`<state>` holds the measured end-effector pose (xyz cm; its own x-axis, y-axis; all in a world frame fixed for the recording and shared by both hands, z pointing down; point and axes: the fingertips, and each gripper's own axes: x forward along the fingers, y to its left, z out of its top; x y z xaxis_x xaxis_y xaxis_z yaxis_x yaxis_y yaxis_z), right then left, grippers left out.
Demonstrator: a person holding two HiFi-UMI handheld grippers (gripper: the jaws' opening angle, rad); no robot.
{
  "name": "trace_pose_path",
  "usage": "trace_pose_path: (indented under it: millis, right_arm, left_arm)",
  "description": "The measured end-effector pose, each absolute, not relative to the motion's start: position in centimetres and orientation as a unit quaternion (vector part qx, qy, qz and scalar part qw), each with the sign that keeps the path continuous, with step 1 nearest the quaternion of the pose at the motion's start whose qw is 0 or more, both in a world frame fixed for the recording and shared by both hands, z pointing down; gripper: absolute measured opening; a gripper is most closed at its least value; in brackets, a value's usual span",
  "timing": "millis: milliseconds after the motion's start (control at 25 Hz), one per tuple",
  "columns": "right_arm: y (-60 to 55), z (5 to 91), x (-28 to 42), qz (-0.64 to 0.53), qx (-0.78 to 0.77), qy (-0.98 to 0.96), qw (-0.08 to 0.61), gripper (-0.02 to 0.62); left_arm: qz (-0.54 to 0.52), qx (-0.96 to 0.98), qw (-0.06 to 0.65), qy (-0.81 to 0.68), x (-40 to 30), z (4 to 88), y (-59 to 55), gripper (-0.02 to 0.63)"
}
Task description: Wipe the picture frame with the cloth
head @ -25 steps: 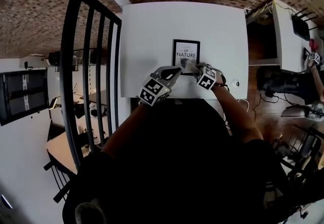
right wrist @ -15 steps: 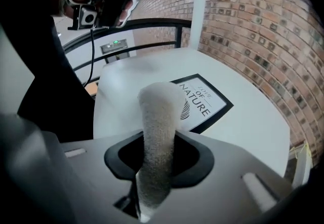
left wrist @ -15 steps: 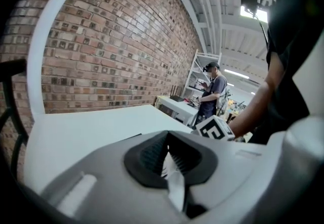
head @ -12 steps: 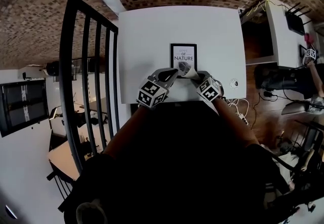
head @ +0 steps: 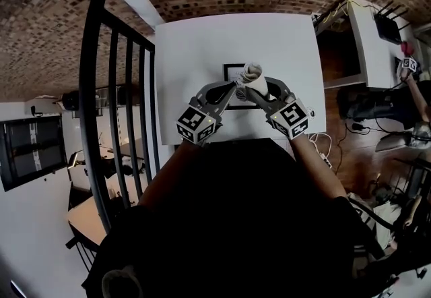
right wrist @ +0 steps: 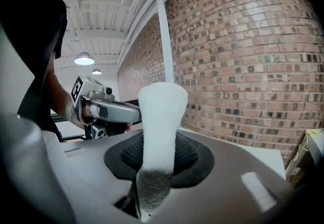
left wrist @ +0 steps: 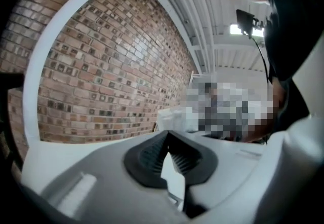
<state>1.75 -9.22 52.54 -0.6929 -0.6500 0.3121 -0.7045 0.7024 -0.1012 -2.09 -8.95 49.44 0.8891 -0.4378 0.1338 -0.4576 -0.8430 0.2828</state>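
So the right gripper (head: 249,92) is clamped down on the cloth (head: 252,73). In the right gripper view the white roll sticks straight up out of the squeezed jaws. The left gripper (head: 233,90) is just beside it near the middle of the head view. Its jaws meet at the tips and there's nothing between them as far as I can see.

The picture frame (head: 230,73) lies flat on the white table (head: 202,40), right under both gripper tips. Only its upper left corner and a strip of its lower edge show.

Half a second ago the cloth was pressed low on the frame's lower right and you could read the print. Now the cloth stands up over the frame and covers the print.
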Motion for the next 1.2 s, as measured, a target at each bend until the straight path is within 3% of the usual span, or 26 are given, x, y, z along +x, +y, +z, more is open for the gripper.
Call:
trace_pose_path:
  millis: [520,1200]
  right_arm:
    - [-10.5,41.7,1.9,0.034,0.379,-0.925,0.013,0.11]
    - [-9.9,41.3,2.0,0.027,0.376,-0.926,0.027,0.111]
  left_arm:
    - [-0.021,0.968,0.082,-0.235,-1.2,41.7,-9.3,0.002]
    - [-0.005,0.969,0.087,-0.23,-0.6,42.3,-8.9,0.002]
